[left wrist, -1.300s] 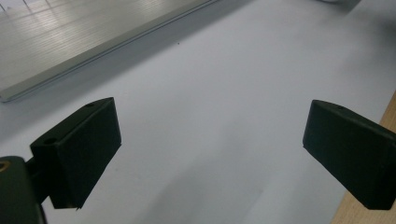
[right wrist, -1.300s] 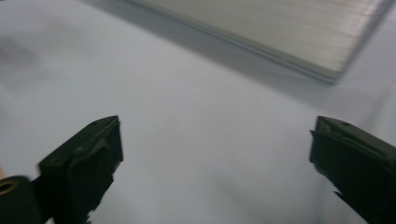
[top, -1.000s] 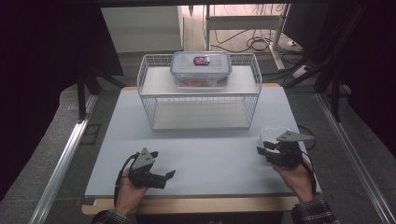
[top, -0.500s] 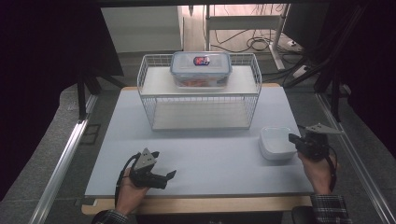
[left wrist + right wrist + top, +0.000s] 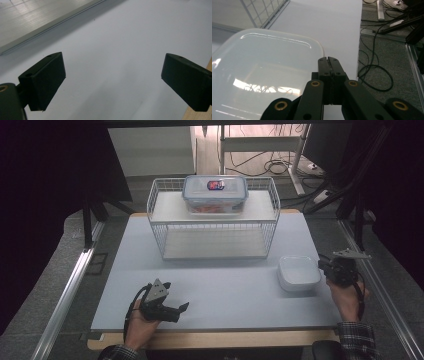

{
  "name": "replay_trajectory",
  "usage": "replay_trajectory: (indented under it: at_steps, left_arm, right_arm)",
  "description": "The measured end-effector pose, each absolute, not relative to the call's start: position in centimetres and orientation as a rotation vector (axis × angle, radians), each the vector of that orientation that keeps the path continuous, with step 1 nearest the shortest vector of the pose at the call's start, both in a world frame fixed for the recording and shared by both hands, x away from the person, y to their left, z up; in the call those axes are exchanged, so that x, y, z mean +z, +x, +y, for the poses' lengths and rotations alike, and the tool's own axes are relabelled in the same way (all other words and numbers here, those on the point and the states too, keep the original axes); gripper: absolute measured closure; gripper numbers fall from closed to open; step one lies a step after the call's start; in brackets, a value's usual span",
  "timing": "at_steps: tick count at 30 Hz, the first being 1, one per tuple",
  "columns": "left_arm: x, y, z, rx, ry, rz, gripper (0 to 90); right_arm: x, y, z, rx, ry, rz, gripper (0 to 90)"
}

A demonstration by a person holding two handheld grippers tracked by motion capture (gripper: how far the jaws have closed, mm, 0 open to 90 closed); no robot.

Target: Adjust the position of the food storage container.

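Fingers of the right gripper pressed together, now drawn back off the white container; left gripper's fingers spread.

White lidded container, flat (closed), table's right

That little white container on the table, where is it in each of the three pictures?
High view: white container at right, just left of the right gripper.
Right gripper view: it spreads across the left half, beside the shut jaws.
Left gripper view: not in it.
Shared landmark: wire rack, corner at.
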State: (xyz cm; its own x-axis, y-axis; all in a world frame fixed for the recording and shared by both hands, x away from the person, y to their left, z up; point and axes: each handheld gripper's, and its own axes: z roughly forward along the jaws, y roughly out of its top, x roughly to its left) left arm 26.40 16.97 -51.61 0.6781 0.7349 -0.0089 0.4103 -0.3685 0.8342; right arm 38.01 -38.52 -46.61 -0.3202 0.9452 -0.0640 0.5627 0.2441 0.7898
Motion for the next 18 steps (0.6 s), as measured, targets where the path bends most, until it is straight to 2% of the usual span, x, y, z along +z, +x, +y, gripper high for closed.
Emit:
replay_trajectory:
  at_steps: [8,18]
  left_arm:
    - [-51.7,26.4,16.9,0.462,2.016,0.88,5.0]
    - [-51.7,26.5,16.9,0.456,2.016,0.882,4.9]
  right_arm:
    - [-47.1,38.3,-38.1,0.94,1.383,2.01,89.4]
    - [-47.5,38.1,-34.4,0.999,1.301,2.121,89.4]
